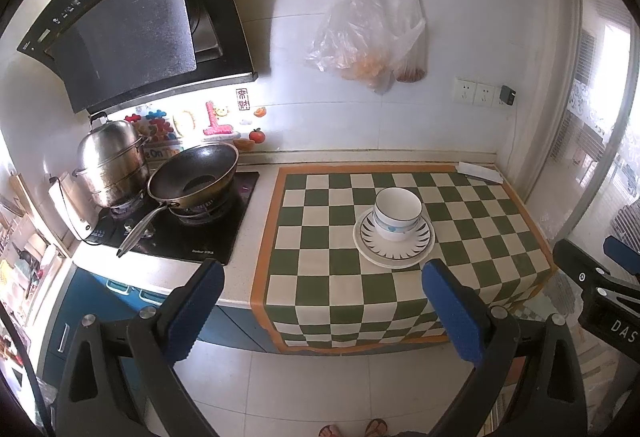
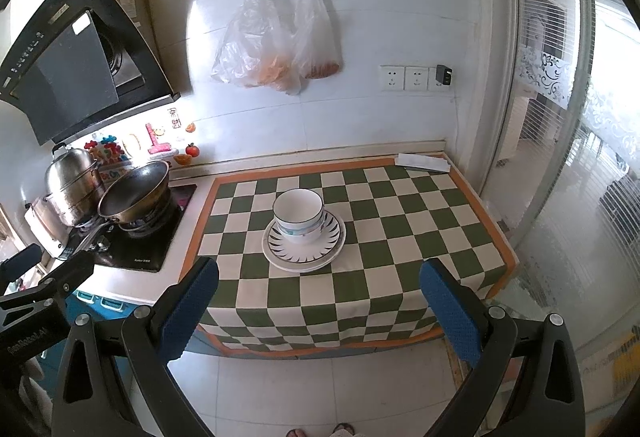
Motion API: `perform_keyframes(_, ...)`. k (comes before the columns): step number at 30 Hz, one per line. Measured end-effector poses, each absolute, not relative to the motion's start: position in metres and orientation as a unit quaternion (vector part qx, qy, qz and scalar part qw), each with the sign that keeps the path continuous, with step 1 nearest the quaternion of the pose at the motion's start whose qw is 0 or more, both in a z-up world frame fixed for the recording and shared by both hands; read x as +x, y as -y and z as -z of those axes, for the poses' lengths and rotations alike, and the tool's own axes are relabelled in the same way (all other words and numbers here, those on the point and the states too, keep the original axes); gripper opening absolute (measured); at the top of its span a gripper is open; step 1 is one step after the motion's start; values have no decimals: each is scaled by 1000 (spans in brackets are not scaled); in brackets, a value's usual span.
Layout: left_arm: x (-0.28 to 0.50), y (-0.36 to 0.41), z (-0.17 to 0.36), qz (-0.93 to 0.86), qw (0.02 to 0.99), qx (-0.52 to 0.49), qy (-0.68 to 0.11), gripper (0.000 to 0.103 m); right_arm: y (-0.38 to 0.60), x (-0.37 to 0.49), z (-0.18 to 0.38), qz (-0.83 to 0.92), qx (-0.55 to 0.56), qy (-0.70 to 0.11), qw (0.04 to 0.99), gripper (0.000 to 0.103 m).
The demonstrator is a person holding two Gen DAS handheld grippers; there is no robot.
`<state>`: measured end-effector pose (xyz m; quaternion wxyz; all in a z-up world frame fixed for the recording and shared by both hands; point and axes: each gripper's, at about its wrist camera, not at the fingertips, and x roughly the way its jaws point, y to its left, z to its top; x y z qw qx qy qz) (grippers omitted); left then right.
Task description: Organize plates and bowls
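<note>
White bowls sit nested on stacked plates with a dark spiked rim pattern, in the middle of the green-and-white checkered cloth. My left gripper is open and empty, held back off the counter's front edge, left of the stack. My right gripper is also open and empty, in front of the counter edge, roughly in line with the stack. Each gripper's body shows at the side of the other's view.
A wok and a steel steamer pot stand on the hob at left under a range hood. Plastic bags hang on the wall. A folded white paper lies at the cloth's back right. Glass door at right.
</note>
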<state>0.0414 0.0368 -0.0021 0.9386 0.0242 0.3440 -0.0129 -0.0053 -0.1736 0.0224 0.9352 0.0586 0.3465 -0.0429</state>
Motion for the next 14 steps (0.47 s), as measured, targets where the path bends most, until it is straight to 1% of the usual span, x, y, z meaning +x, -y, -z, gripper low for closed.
perform_keyframes(14,41,-37,1,12,938,24,-345,101,168,-5,-24,51,58,-346,935,103)
